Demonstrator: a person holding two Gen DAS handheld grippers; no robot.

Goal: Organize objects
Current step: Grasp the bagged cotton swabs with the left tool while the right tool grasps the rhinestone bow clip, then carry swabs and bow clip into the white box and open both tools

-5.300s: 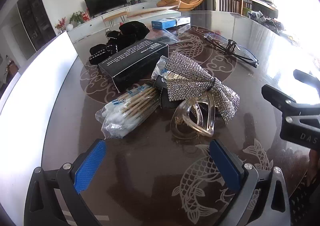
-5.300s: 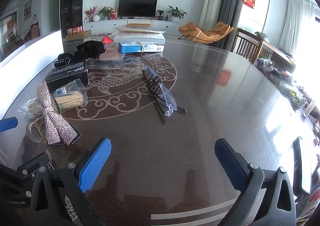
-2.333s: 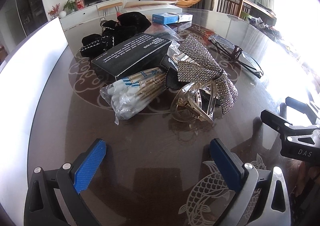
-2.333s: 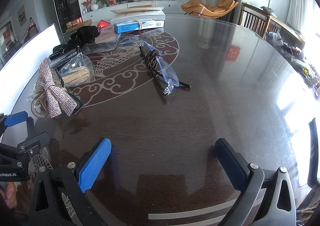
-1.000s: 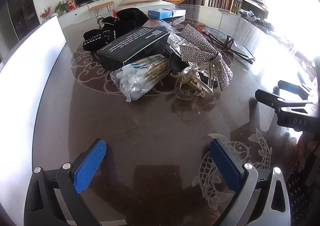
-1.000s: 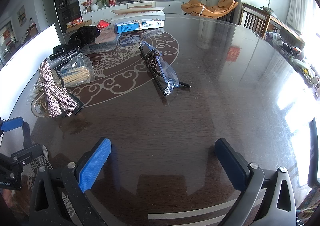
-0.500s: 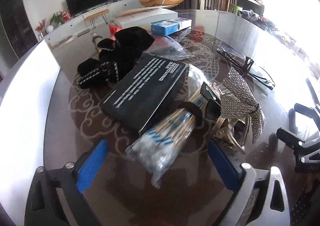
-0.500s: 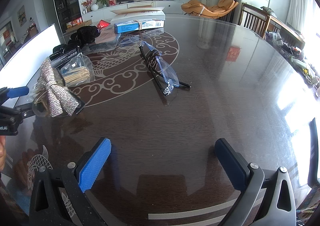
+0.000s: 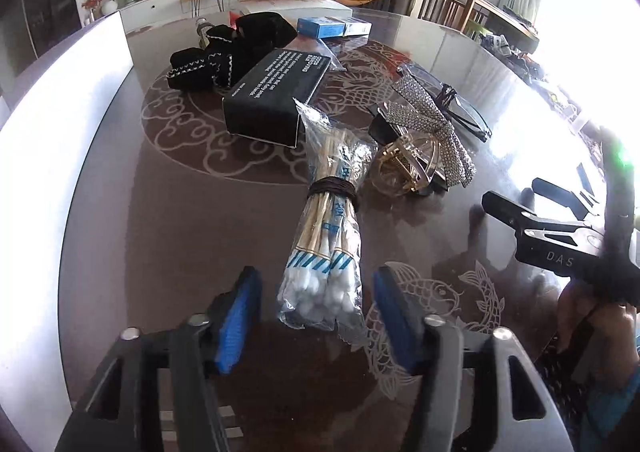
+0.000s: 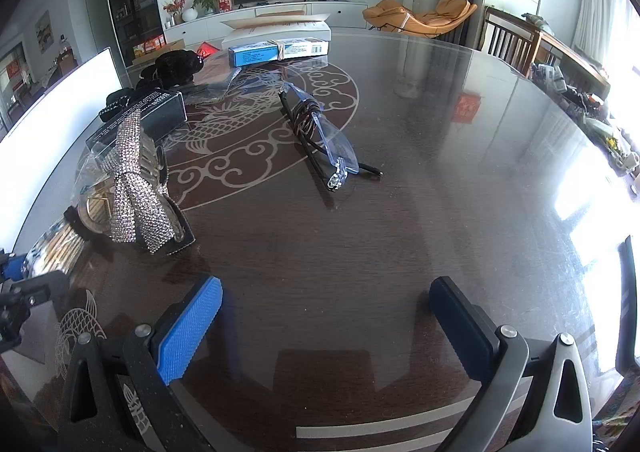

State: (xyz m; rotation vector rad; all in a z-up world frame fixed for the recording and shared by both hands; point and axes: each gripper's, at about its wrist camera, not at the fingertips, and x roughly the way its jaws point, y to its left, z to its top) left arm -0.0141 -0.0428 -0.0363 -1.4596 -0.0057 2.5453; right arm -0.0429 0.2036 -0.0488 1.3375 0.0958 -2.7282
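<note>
A clear bag of cotton swabs (image 9: 326, 248), tied with a dark band, lies on the dark table with its white tips between the pads of my left gripper (image 9: 316, 326). The jaws are partly closed, with a gap on each side of the bag. Beyond it lie a black box (image 9: 276, 96), a rhinestone bow (image 9: 434, 128) on a clear hair claw (image 9: 404, 168), and black velvet hair pieces (image 9: 224, 52). My right gripper (image 10: 332, 326) is open and empty over bare table. Glasses (image 10: 320, 136) lie ahead of it. The bow also shows in the right wrist view (image 10: 134, 188).
A blue and white box (image 10: 278, 48) and a clear plastic bag (image 10: 218, 82) lie at the far side of the table. A white panel (image 9: 52, 156) runs along the table's left edge. The right gripper shows at the right of the left wrist view (image 9: 560, 236).
My left gripper has moved forward to the cotton swab bag and its jaws have narrowed around the bag's near end. The right gripper has stayed in place.
</note>
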